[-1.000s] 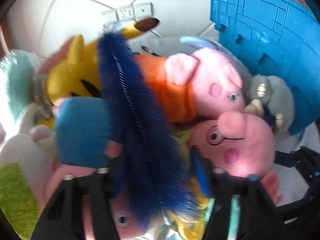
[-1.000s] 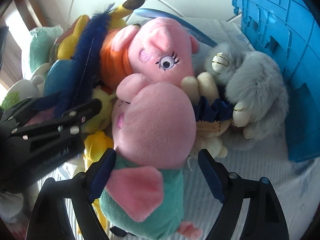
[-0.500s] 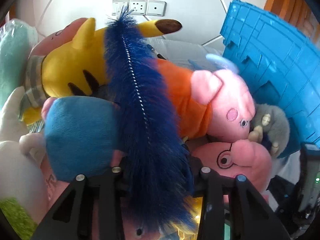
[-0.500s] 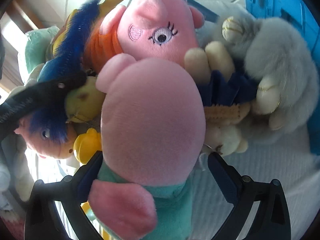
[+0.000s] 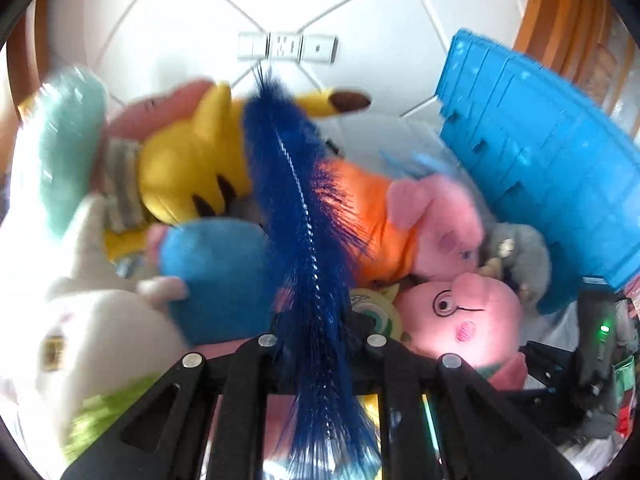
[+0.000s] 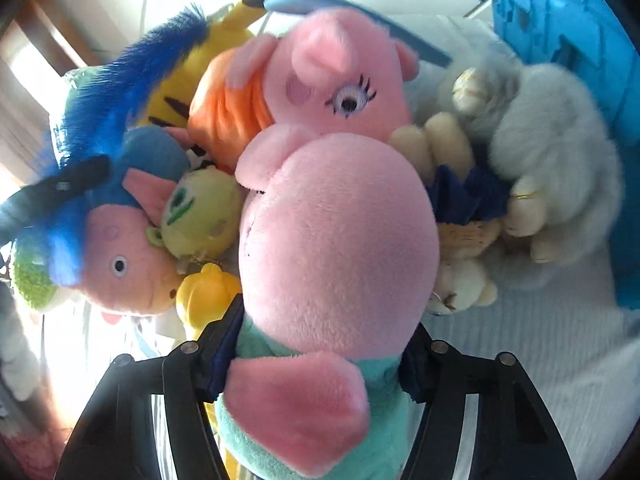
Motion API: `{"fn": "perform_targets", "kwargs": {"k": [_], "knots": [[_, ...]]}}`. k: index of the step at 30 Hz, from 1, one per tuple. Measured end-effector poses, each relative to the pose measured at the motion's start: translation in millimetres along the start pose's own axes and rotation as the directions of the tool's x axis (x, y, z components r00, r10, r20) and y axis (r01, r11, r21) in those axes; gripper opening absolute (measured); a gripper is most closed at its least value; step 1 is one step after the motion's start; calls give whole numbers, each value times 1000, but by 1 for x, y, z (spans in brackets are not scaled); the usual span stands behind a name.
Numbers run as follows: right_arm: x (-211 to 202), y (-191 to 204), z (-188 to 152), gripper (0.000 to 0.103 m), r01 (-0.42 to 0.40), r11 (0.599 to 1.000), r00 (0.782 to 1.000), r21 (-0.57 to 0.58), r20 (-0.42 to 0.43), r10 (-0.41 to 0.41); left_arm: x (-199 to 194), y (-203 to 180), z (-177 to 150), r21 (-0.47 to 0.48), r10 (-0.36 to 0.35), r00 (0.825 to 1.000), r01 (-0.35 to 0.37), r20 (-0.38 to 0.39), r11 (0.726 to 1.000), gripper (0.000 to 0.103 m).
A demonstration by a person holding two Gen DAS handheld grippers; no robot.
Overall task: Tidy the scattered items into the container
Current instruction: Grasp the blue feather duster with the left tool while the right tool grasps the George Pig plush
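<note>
The left gripper point(image 5: 318, 344) is clamped on the blue feather wand point(image 5: 298, 216), whose long axis runs away from it. The right gripper point(image 6: 320, 344), jaws just closing, is pressed onto the teal-shirted pig plush point(image 6: 336, 240). The blue crate point(image 5: 544, 168) is seen farther right, nearer the right gripper.

Left gripper point(image 5: 318, 344) pads: we cannot see them; the blue feather point(image 5: 296, 216) covers the gap between them.
Feather's lower end: cut off by the bottom edge.
Right gripper point(image 6: 320, 344) pads: mostly hidden behind the pink pig in teal point(image 6: 336, 248).
Pig's body: runs off the bottom edge.
Blue crate point(image 5: 552, 168): cut by the right edge; we cannot see inside.
White plush point(image 5: 88, 320): blurred, shape unclear.
Wall sockets point(image 5: 288, 46): too small to read.
</note>
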State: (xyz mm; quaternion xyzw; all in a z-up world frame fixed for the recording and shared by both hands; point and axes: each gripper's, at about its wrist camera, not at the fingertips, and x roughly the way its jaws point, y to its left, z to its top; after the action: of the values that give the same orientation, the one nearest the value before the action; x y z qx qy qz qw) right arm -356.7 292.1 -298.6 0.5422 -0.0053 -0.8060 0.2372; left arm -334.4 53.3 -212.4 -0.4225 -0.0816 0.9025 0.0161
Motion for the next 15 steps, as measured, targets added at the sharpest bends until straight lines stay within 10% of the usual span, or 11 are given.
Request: {"fn": "perform_targets", "kwargs": {"k": [11,15], "knots": [[-61,21,-19,64,32,999,998,7,51,-33,-63,-7,-10,72,-26,999,27,-20,997,14],[-51,17,-20,64,59,998,998,35,13,-60,-47,-5,-26,44,5,993,0,-118,999,49]]}}
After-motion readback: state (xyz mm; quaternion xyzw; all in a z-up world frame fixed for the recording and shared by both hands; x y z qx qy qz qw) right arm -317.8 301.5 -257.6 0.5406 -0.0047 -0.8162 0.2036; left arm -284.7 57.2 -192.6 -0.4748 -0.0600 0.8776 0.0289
